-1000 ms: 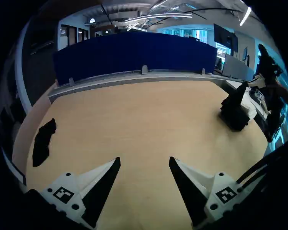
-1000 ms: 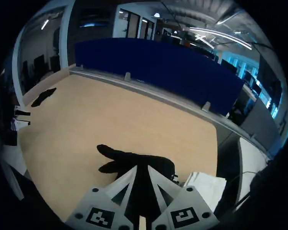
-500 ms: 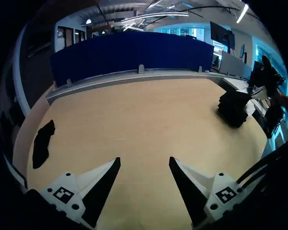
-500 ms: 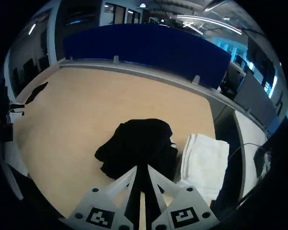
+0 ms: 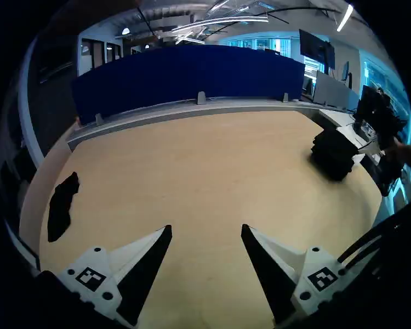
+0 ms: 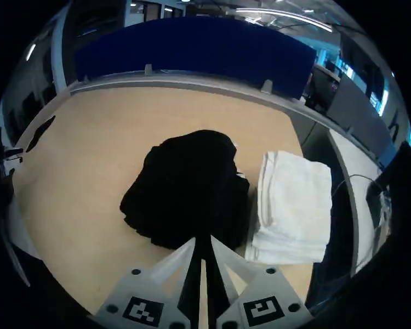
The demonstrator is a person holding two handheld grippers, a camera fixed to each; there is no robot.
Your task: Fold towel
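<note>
A heap of black towels (image 6: 186, 186) lies on the wooden table (image 6: 96, 137), and its near edge reaches my right gripper (image 6: 203, 240). That gripper is shut, its tips pinching the heap's black edge. Beside the heap on the right is a folded stack of white towels (image 6: 290, 208). In the left gripper view the same black heap (image 5: 333, 153) sits far right on the table (image 5: 205, 164). My left gripper (image 5: 205, 227) hovers open over bare wood, nothing between its fingers. A loose black cloth (image 5: 62, 205) lies near the table's left edge.
A blue partition (image 5: 189, 71) on a grey rail runs along the table's far side. Desks and monitors (image 5: 372, 104) stand beyond the right edge. The loose black cloth (image 6: 40, 131) also shows far left in the right gripper view.
My right gripper has brought a raised black towel down onto the heap and now looks at it from higher up, with the white stack in sight. The left gripper has hardly moved.
</note>
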